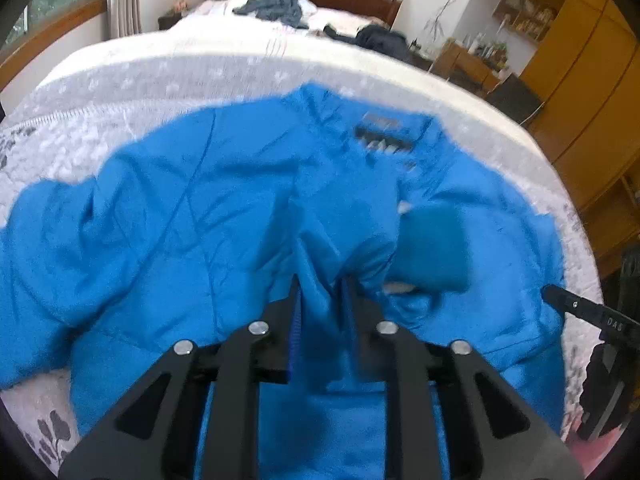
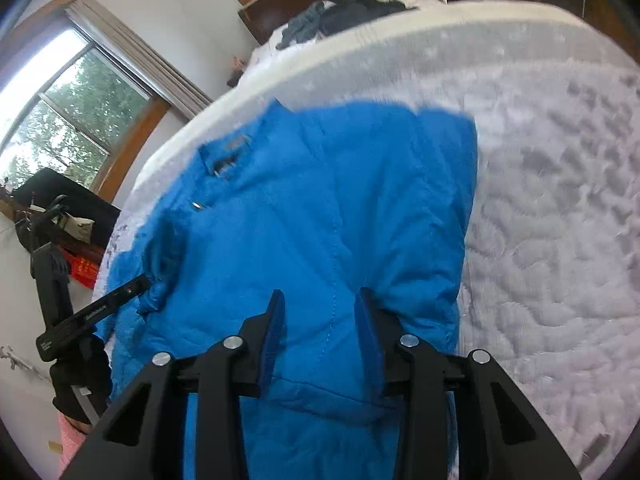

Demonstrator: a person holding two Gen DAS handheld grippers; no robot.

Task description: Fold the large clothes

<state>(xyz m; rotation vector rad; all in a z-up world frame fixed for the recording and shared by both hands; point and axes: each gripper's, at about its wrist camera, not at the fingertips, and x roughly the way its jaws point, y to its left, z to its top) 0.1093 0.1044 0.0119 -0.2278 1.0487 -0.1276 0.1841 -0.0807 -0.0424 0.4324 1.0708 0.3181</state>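
We have one blue jacket (image 1: 248, 216) spread on the quilted bed (image 2: 540, 208), its collar away from us, and two grippers over its near hem: the left gripper (image 1: 320, 292) with jaws narrowed around a raised ridge of fabric, though blur keeps us from telling whether they truly clamp it, and the right gripper (image 2: 320, 312) with jaws apart and nothing between them. To fold well, we judge both should grip the hem evenly before lifting toward the collar. Beyond the jacket, near the headboard, lie two dark clothes heaps (image 1: 276, 8).

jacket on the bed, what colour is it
Bright blue jacket, clearest in the right wrist view.
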